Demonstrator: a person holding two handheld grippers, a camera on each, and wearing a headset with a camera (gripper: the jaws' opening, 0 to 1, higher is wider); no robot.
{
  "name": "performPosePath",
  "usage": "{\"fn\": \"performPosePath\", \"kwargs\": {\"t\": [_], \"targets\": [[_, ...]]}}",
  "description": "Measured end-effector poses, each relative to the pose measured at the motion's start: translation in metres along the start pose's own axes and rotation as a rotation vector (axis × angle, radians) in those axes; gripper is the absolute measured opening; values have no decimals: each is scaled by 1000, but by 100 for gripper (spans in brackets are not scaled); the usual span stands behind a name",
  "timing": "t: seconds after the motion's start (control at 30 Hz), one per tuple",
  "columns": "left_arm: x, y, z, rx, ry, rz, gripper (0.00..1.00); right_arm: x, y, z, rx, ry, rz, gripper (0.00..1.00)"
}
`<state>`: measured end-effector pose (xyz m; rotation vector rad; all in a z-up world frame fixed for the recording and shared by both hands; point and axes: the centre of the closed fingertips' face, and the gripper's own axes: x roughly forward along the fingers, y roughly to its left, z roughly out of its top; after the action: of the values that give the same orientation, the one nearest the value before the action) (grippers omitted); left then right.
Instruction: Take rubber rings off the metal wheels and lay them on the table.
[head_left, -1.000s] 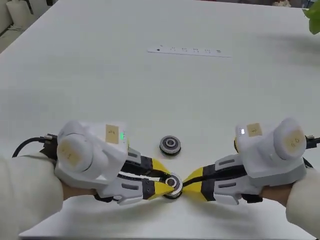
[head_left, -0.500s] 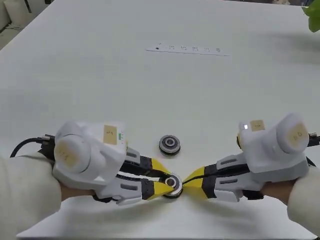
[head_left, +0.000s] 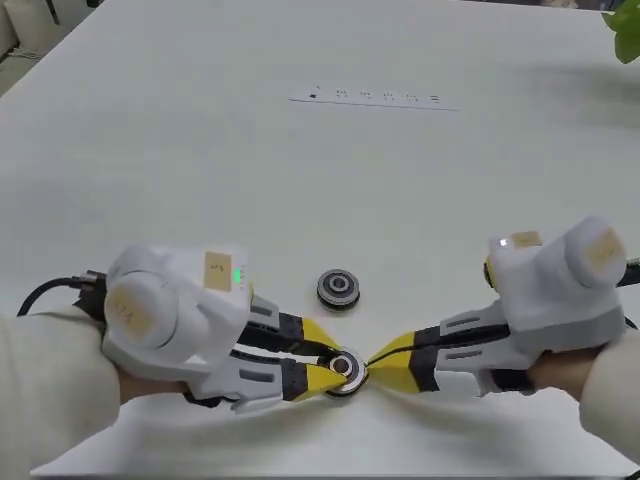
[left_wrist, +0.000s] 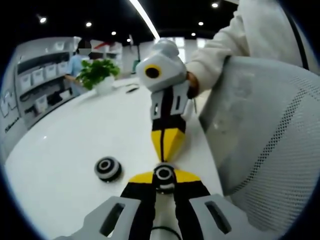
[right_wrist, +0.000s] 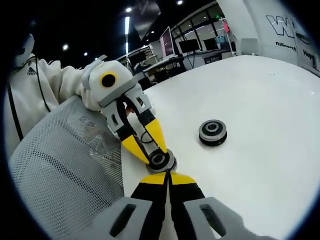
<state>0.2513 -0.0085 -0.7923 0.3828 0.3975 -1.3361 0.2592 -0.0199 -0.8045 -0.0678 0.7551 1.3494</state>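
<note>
Currently, the right tool body sits farther toward the right edge of the head view than a second ago, while its yellow tips stay at the small metal wheel with black rubber ring at lower centre. The pull appears to be under way, with the ring not yet free. The left tool clamps this wheel between its yellow jaws, holding it on the white worktop. The right tool's jaws are pressed almost together against the wheel's edge; whether they nip the rubber cannot be told. A second black-ringed metal wheel lies just above, untouched.
</note>
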Motion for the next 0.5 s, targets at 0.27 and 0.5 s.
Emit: {"fn": "performPosePath", "kwargs": {"t": [0.27, 0.5], "targets": [[0, 0, 0, 4, -2, -3, 14, 0, 4, 5, 78, -29, 17, 0], [0, 0, 0, 17, 0, -5, 13, 0, 8, 8, 97, -37, 22, 0]]}}
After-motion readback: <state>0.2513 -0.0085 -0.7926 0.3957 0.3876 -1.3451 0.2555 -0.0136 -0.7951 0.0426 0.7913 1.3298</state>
